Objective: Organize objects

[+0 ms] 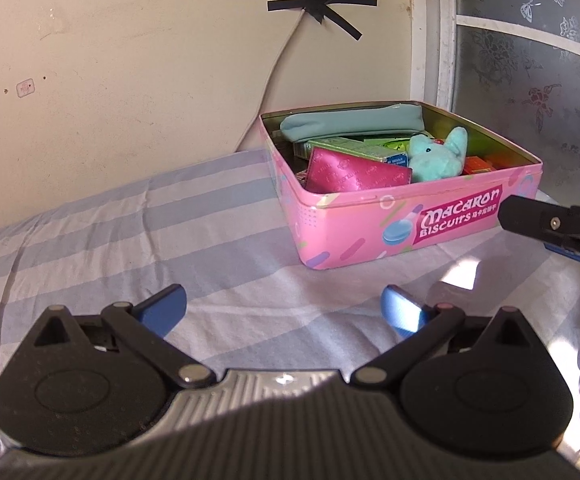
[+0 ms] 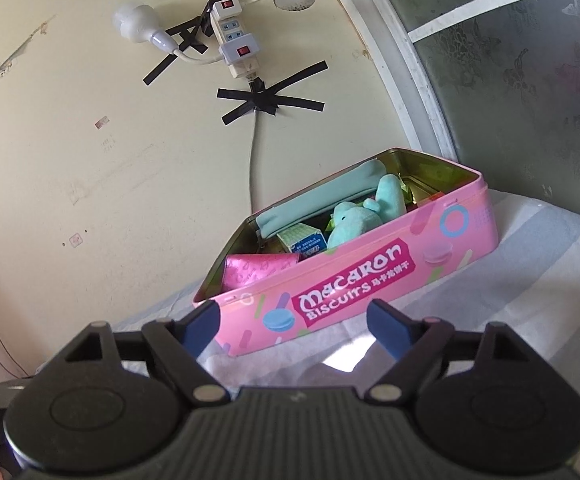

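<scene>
An open pink "Macaron Biscuits" tin (image 1: 442,226) (image 2: 370,280) stands on the striped bed sheet (image 1: 129,220). It holds a teal pouch (image 1: 350,122) (image 2: 314,204), a teal plush toy (image 1: 438,156) (image 2: 354,220), a shiny pink packet (image 1: 354,174) (image 2: 257,270), a green box (image 1: 354,148) (image 2: 302,242) and small red boxes (image 1: 486,164). My left gripper (image 1: 283,312) is open and empty, low over the sheet in front of the tin. My right gripper (image 2: 294,326) is open and empty, close to the tin's front wall; it also shows in the left wrist view at the right edge (image 1: 550,224).
A cream wall (image 1: 129,60) is behind the bed, with a cable taped by black strips (image 1: 318,4) and a power strip (image 2: 233,36). A white-framed window with frosted floral glass (image 1: 530,60) is at the right. The sheet is bare left of the tin.
</scene>
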`<action>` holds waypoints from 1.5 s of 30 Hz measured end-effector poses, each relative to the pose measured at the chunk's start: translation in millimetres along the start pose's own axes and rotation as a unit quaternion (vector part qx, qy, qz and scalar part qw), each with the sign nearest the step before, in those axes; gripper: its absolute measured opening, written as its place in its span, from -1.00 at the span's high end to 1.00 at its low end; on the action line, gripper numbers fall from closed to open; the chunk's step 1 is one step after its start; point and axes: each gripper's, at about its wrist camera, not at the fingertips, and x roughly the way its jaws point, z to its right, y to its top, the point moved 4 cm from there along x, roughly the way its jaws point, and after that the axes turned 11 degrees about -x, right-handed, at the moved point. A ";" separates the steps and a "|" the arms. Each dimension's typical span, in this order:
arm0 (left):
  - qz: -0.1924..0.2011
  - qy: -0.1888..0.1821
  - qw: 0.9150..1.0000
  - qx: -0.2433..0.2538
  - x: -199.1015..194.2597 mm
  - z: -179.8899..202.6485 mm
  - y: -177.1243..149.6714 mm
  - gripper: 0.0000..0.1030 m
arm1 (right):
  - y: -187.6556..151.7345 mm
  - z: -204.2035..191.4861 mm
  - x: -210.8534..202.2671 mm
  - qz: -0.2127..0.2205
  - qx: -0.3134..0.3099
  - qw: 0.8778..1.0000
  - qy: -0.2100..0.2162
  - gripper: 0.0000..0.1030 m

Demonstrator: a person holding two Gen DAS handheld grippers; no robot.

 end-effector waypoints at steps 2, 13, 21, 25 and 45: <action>-0.004 -0.003 1.000 -0.001 0.1 0.3 -0.5 -1.00 | -0.4 0.4 0.5 -0.001 0.000 1.000 0.000 -0.62; -0.021 0.001 1.000 0.002 2.8 2.2 -4.4 -1.00 | -4.0 5.4 3.2 -0.005 0.012 1.000 -0.001 -0.64; -0.029 0.014 0.999 0.008 7.2 3.3 -6.0 -1.00 | -6.1 8.8 2.6 -0.005 0.019 1.000 -0.002 -0.67; -0.037 0.009 0.999 0.004 8.0 3.4 -7.3 -1.00 | -6.8 9.9 2.2 -0.005 0.022 1.000 -0.002 -0.67; -0.053 0.008 0.999 0.001 12.2 3.1 -12.9 -1.00 | -7.6 9.7 2.4 -0.006 0.022 1.000 -0.001 -0.73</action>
